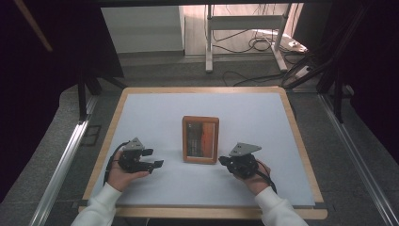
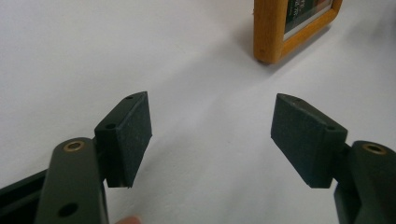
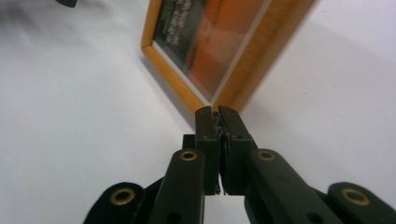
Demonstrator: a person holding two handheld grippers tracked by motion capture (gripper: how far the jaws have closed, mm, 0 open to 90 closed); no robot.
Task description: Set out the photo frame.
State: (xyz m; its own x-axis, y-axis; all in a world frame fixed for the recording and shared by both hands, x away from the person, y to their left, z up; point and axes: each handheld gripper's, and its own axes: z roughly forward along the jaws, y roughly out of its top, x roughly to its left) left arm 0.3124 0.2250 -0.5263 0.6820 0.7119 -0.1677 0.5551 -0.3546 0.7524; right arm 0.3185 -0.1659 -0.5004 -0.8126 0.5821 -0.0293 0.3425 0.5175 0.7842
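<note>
Orange-brown wooden frame [image 1: 201, 139] with orange-and-dark picture, white table [image 1: 254, 117], black tongs [image 1: 156, 158].

Cables [image 1: 254, 42] and a metal stand [image 1: 244, 28] behind the white table [image 1: 155, 113].

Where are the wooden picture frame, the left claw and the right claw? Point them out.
wooden picture frame [image 1: 187, 140], high view, on its left wooden rail.
left claw [image 2: 211, 135], left gripper view, midway between its open tips.
right claw [image 3: 217, 112], right gripper view, at its closed tips.

Frame [image 1: 201, 139] flat on the bench [image 1: 141, 108] near its middle, left tongs [image 1: 157, 158] on the bench to the frame's left, well apart from it, right tongs [image 1: 221, 161] just beside the frame's near right corner
</note>
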